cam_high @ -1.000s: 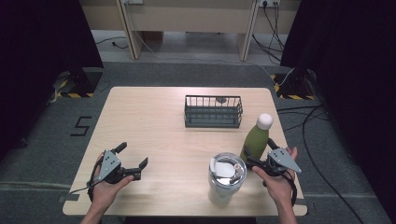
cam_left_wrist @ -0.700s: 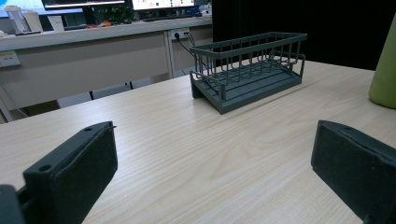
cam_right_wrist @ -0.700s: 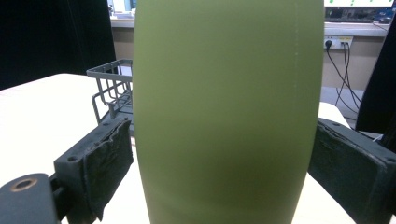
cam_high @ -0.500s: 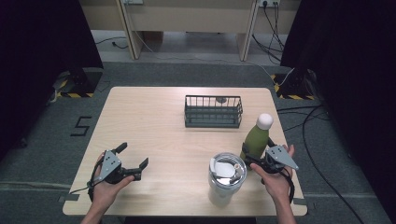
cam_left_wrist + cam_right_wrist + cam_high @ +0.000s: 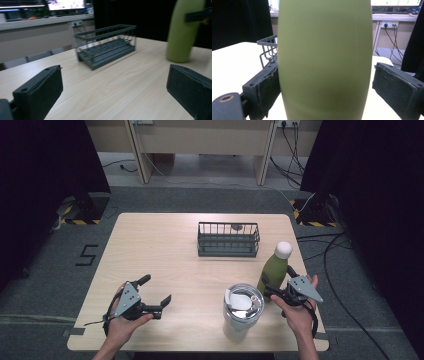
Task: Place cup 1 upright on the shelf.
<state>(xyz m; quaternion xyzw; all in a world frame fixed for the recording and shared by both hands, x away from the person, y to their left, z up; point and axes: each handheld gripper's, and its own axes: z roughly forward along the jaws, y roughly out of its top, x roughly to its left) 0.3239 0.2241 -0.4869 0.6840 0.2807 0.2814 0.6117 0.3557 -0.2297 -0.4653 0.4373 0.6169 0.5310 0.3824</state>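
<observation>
An olive-green bottle (image 5: 274,267) with a white cap stands upright near the table's right edge. My right gripper (image 5: 276,282) is open, its jaws on either side of the bottle's lower body. In the right gripper view the bottle (image 5: 324,50) stands between the two black pads (image 5: 268,87); the left pad is at its side and a narrow gap shows at the right pad. My left gripper (image 5: 156,290) is held open near the front left of the table with nothing between its jaws. The left gripper (image 5: 113,95) looks across the table toward the bottle (image 5: 183,32).
A steel tumbler (image 5: 242,307) with a clear lid stands just left of the bottle, close to my right hand. A dark wire basket (image 5: 228,240) sits at the back centre of the wooden table (image 5: 165,250), with a small dark item inside it.
My right gripper has moved slightly forward and left, so its jaws now straddle the bottle. The left gripper has stayed put.
</observation>
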